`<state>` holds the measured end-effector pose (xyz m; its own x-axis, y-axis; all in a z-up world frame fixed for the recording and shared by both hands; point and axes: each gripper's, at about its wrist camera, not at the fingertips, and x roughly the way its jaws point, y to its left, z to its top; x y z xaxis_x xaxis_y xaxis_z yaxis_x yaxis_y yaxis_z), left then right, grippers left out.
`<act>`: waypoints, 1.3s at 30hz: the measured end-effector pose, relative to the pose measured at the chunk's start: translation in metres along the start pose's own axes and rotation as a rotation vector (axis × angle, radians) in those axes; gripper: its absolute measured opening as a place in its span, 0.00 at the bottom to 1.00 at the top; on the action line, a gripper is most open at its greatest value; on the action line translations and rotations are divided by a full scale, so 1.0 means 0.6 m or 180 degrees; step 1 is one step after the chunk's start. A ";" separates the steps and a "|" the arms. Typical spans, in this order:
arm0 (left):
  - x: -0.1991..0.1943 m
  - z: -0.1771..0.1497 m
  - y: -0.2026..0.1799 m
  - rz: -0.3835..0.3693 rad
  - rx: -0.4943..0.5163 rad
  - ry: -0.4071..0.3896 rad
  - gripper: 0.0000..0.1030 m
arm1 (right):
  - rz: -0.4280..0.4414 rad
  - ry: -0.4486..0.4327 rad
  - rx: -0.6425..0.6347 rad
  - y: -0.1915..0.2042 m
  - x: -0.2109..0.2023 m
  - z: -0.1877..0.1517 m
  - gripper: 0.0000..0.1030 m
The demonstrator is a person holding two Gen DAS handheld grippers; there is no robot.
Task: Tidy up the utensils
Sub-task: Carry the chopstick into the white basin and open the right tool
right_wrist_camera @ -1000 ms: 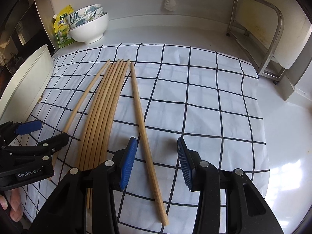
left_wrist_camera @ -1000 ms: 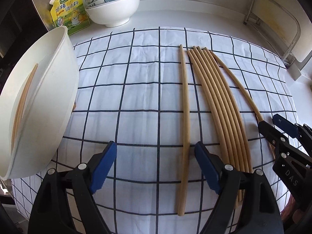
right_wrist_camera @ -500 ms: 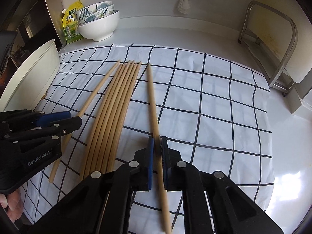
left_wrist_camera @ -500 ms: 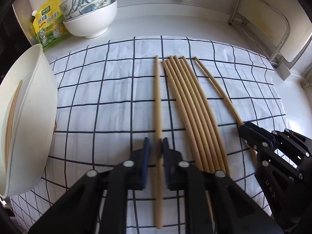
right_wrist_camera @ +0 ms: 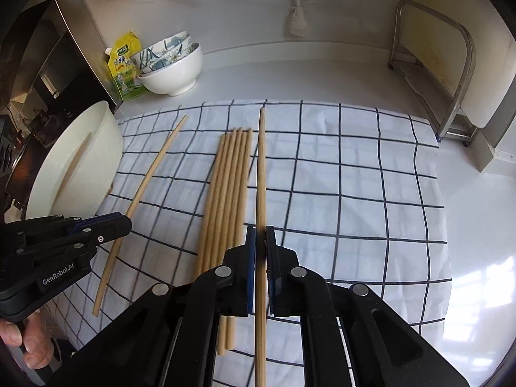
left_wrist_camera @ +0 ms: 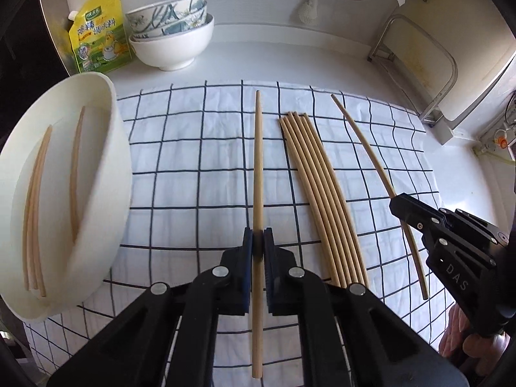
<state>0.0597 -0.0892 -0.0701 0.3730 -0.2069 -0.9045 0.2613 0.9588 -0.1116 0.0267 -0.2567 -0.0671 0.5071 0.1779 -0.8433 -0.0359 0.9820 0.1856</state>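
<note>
**One chopstick in each hand, tub on the left waiting**

My left tongs [left_wrist_camera: 257,246] are clenched on a single chopstick [left_wrist_camera: 257,167], gripping it below its middle so the long thin end points away from me and a shorter tail hangs back under the tool. My right tongs [right_wrist_camera: 260,245] are clamped the same way on another chopstick [right_wrist_camera: 262,174], which runs just beside the bundle. Both sticks look lifted clear of the cloth, though I can't be sure of that from these angles.

I judge this to be the carry step: two sticks picked, neither yet put away. The white tub [left_wrist_camera: 119,148] stands at the left edge of the cloth, tipped toward me, with a few chopsticks [left_wrist_camera: 34,213] already lying inside. The next move calls for swinging the left stick over the tub's rim and opening the tongs only once the tip is well inside, then bringing the right one across without the two tools knocking together. The sticks are thin and smooth, so they could swivel in the pads if I move sharply.

Five more chopsticks [right_wrist_camera: 229,193] lie side by side on the checked cloth [right_wrist_camera: 354,193], so the job is maybe a third done.

The cloth covers a pale counter [right_wrist_camera: 477,225]. At the back stand stacked bowls [left_wrist_camera: 174,42] beside a yellow-green pouch [left_wrist_camera: 98,35], a metal rack [right_wrist_camera: 445,74] sits far right, and a brush [right_wrist_camera: 295,22] hangs on the wall
</note>
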 end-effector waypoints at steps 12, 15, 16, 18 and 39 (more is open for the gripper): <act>-0.125 0.049 0.184 0.0111 -0.0360 -0.0464 0.07 | 0.0418 -0.0254 -0.0440 0.226 -0.016 0.100 0.06; -0.140 0.057 0.248 0.0212 -0.0464 -0.0512 0.07 | 0.0509 -0.0212 -0.0580 0.292 0.009 0.118 0.06; -0.141 0.059 0.270 0.0255 -0.0498 -0.0512 0.07 | 0.0536 -0.0195 -0.0622 0.314 0.020 0.123 0.06; -0.138 0.057 0.309 0.0319 -0.0567 -0.0497 0.07 | 0.0593 -0.0135 -0.0691 0.356 0.044 0.128 0.06; -0.041 0.028 0.452 0.0364 -0.0734 -0.0064 0.18 | 0.0456 0.0362 -0.0586 0.477 0.185 0.126 0.07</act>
<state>0.1360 0.1725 -0.0710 0.4067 -0.0963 -0.9085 0.0075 0.9947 -0.1021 0.1378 0.0393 -0.0698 0.3858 0.3118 -0.8683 -0.2617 0.9395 0.2211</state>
